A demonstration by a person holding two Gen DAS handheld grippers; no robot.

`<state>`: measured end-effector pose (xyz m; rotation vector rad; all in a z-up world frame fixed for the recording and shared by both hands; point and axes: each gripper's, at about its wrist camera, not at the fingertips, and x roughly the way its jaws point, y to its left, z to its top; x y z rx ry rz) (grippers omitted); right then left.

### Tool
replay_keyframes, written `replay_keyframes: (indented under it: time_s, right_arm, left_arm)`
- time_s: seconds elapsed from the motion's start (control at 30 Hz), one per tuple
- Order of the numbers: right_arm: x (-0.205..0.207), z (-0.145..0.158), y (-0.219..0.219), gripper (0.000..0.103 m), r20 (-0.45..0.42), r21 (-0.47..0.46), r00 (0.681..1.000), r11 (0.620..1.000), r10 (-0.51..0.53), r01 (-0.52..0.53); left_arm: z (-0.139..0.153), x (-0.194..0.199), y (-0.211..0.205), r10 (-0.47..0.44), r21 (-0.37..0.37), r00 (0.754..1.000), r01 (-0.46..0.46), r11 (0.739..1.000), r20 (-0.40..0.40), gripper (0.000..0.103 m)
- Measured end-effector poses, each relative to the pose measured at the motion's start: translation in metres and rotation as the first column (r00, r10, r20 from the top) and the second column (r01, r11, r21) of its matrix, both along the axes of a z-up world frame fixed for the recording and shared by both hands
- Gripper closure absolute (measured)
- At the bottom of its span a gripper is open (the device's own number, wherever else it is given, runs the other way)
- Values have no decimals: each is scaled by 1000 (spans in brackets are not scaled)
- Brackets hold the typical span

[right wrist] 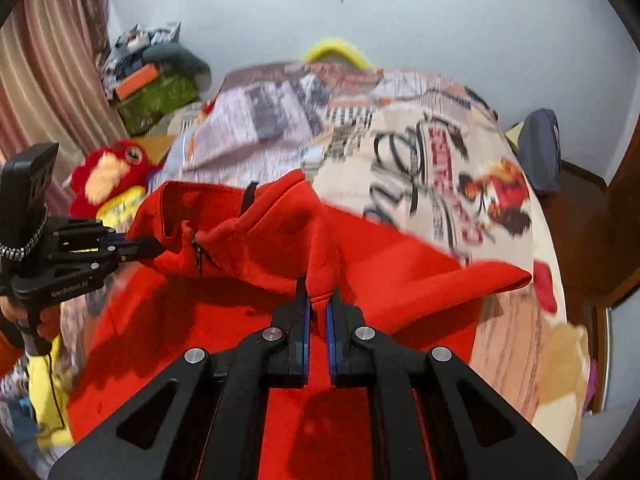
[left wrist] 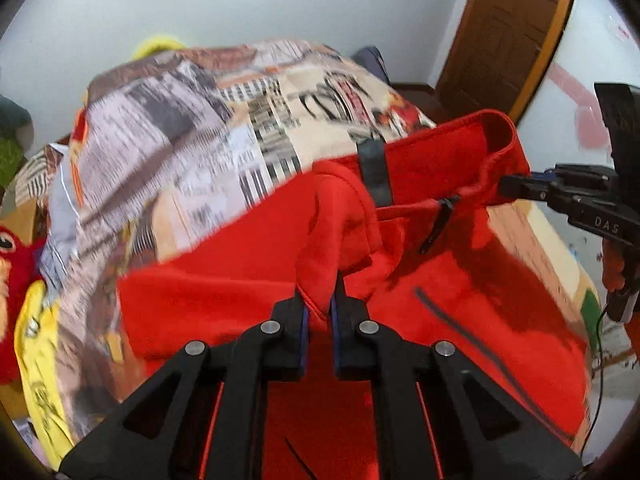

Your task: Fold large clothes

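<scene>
The red jacket (left wrist: 248,304) lies across the bed (right wrist: 512,344), collar raised toward the far wall. The left gripper (left wrist: 319,308) and right gripper (right wrist: 317,304) each pinch its collar edge. A red plush toy (right wrist: 112,176) sits nearby.

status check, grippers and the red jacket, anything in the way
Left gripper shut on red jacket. Right gripper shut on it too. Jacket held up over bed. Nothing blocking.
</scene>
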<state>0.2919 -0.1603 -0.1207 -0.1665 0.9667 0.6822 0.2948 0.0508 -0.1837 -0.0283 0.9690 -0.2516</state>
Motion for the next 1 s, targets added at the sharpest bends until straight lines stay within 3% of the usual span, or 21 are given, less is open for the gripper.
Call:
replay_keyframes:
  time_s: [0.27, 0.43, 0.67, 0.83, 1.0]
  right_arm:
    - [-46, -34, -10, 97, -67, -42, 998, 999, 5, -7]
    - [-64, -43, -14, 92, -39, -77, 999, 997, 1, -4]
    - [-72, -24, -30, 89, -13, -59, 1000, 998, -2, 1]
    - [-75, -2, -42, 85, 17, -20, 1000, 1000, 10, -9]
    - [-58, 19, -43, 82, 67, 14, 997, 999, -41, 40]
  left_arm:
    - [-33, -41, 1, 20, -28, 998, -22, 999, -55, 94]
    - [-43, -60, 6, 39, -25, 994, -42, 999, -100, 88]
    - [-16, -90, 17, 21, -42, 999, -22, 999, -38, 88]
    - [13, -93, 22, 25, 42, 999, -26, 999, 28, 83]
    - [31, -67, 38, 74, 86, 995, -80, 993, 68, 76]
